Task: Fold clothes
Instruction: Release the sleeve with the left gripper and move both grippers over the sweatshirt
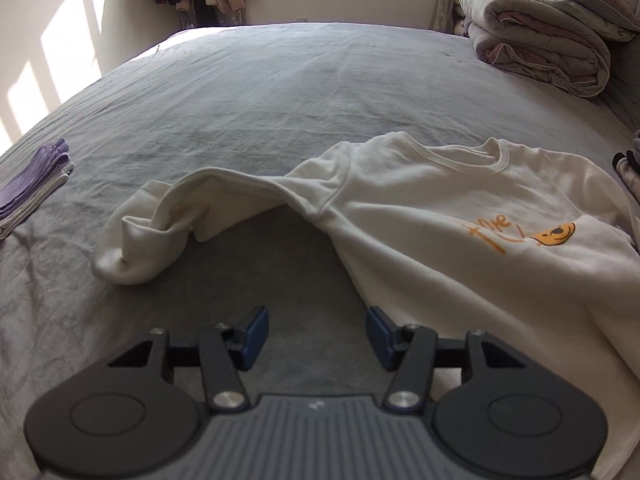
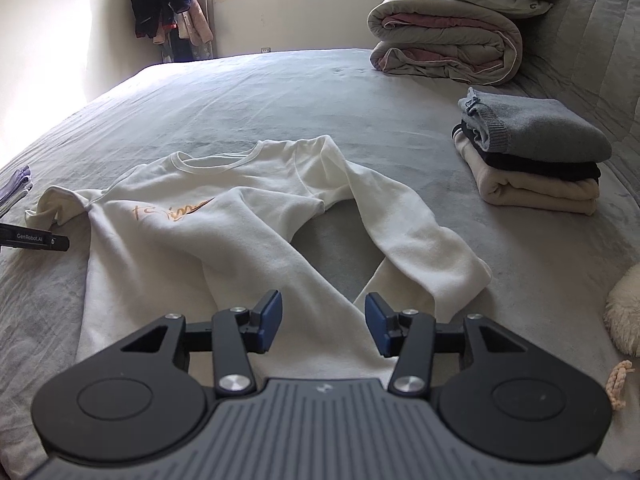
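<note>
Both claws — left gripper (image 1: 317,334) and right gripper (image 2: 323,322) — gape empty over the cream sweatshirt (image 2: 168,248); pinching one thin layer risks dragging its bunched sleeve (image 1: 148,236) crooked.

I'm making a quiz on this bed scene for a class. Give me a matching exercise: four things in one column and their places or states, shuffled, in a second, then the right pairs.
Things
1. sweatshirt
2. clothes stack
3. duvet
4. purple cloth

Places or states
A. rolled up at the far right of the bed, pillows on top
B. folded small at the bed's left edge
C. spread out unfolded, one sleeve laid across its front
D. folded pile at the right, grey piece on top

Pairs: 1-C, 2-D, 3-A, 4-B
</note>
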Demonstrator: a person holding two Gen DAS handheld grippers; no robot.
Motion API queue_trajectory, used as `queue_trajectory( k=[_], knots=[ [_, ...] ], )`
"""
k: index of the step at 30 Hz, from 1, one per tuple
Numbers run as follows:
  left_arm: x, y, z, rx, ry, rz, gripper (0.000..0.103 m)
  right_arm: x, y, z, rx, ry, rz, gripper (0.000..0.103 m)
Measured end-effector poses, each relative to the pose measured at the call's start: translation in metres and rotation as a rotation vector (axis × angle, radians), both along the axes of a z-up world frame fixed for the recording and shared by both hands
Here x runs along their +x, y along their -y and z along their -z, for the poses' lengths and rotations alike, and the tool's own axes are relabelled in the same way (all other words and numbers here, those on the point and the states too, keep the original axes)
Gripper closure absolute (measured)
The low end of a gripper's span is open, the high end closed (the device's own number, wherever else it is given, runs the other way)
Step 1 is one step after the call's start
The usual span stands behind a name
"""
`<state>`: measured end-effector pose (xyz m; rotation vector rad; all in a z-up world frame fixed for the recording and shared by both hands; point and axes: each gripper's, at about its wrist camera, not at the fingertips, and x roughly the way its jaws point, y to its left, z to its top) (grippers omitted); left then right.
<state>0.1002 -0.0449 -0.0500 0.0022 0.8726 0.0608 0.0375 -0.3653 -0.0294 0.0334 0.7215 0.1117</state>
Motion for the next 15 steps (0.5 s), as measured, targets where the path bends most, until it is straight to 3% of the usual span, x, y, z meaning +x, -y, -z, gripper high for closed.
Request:
queue_trajectory(
  k=[9, 15],
  knots=[
    [-0.044, 0.026, 0.003, -0.229, -0.098, 0.099, 0.048, -0.014, 0.019, 0.004, 0.010, -0.017, 0.028, 0.052],
    [-0.065, 0.036, 0.029, -0.383, -0.205, 0.120, 0.054, -0.021, 0.036, 0.012, 0.001, -0.039, 0.050, 0.052]
  ],
)
